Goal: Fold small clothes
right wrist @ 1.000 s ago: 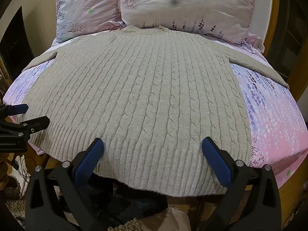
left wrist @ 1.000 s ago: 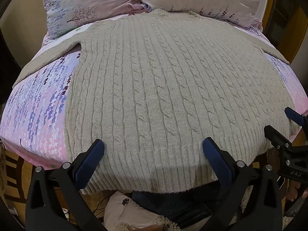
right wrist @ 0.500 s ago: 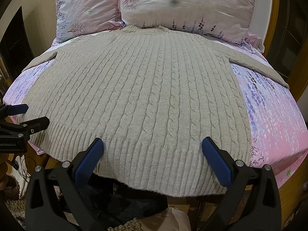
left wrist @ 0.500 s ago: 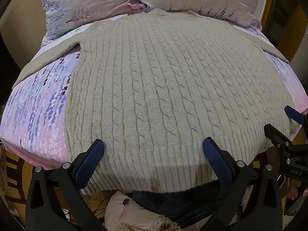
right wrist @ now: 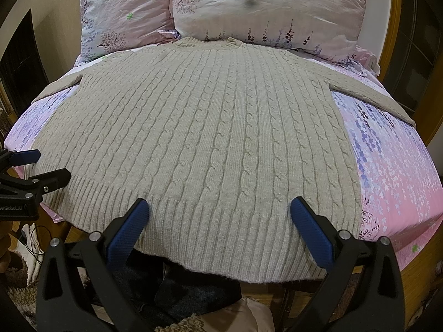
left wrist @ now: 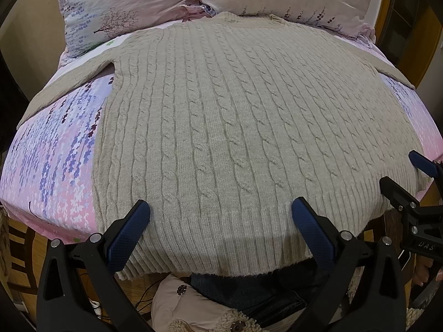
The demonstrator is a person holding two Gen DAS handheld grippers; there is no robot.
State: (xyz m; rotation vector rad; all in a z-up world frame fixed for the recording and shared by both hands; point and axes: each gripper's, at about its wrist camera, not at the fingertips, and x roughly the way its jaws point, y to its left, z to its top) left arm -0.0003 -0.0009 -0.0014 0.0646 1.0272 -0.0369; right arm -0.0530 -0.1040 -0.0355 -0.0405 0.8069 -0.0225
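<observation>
A beige cable-knit sweater lies flat, front up, on a pink flowered bed, collar toward the pillows, sleeves spread to both sides; it also shows in the right wrist view. Its ribbed hem hangs over the near bed edge. My left gripper is open and empty, hovering above the hem left of centre. My right gripper is open and empty above the hem right of centre. Each gripper shows at the other view's edge: the right one, the left one.
Two pink flowered pillows stand at the head of the bed. A wooden bed frame runs along the right. The bed sheet shows beside the sweater. Dark clothing and a fleecy garment lie below the near edge.
The left wrist view has shifted very slightly; the sweater and both grippers stay as they were, both jaws open.
</observation>
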